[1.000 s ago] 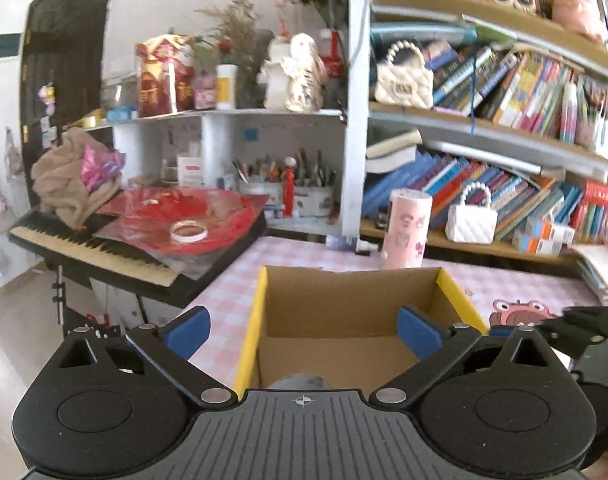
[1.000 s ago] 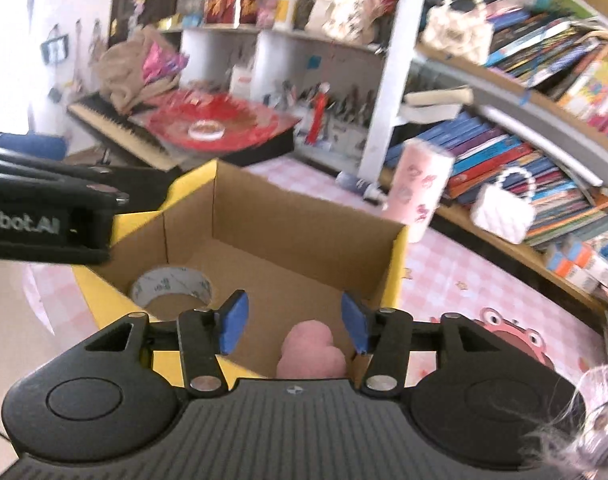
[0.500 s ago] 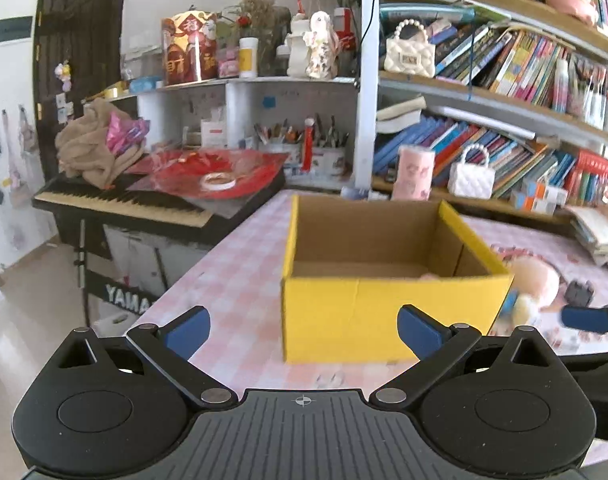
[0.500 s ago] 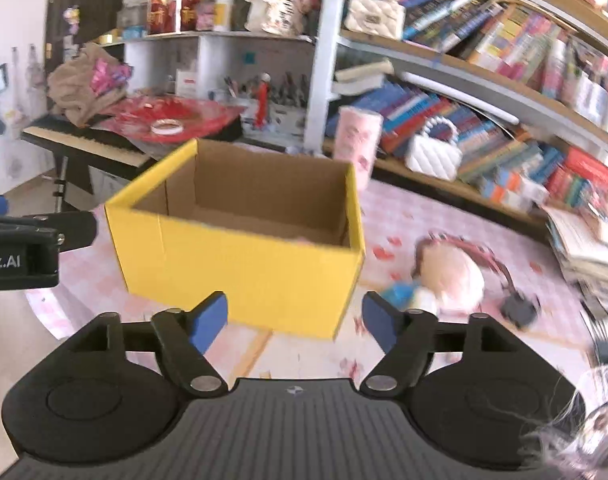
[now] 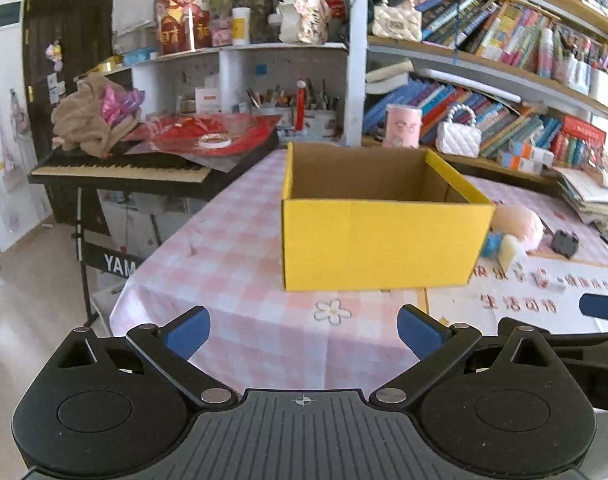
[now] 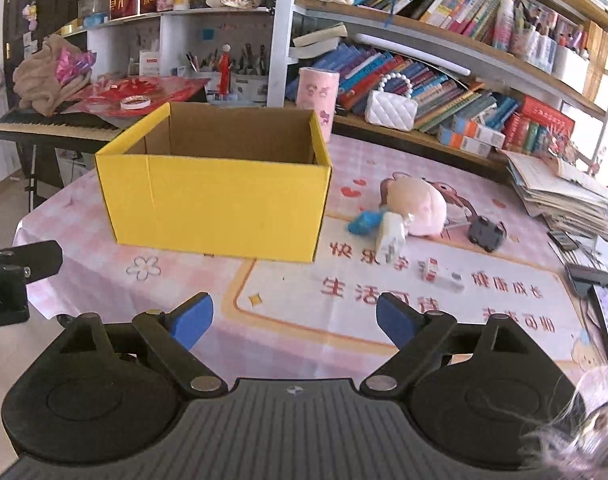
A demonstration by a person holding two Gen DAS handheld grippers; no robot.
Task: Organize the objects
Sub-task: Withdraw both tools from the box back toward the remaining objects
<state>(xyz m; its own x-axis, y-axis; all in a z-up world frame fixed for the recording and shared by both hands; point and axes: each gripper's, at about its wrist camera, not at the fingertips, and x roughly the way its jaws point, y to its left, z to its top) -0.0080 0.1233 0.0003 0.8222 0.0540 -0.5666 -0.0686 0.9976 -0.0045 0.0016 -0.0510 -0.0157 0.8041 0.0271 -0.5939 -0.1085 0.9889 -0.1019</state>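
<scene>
Background clutter around the table

A keyboard at nine o'clock carries red sheets and a tape roll; bookshelves span one to two o'clock, with a white handbag and pink cylinder at twelve.

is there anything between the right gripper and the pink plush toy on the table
Nothing visible blocks it. The right gripper is open over bare tablecloth; the pink plush toy lies ahead right, beside the yellow box, with a white charger in front.
</scene>
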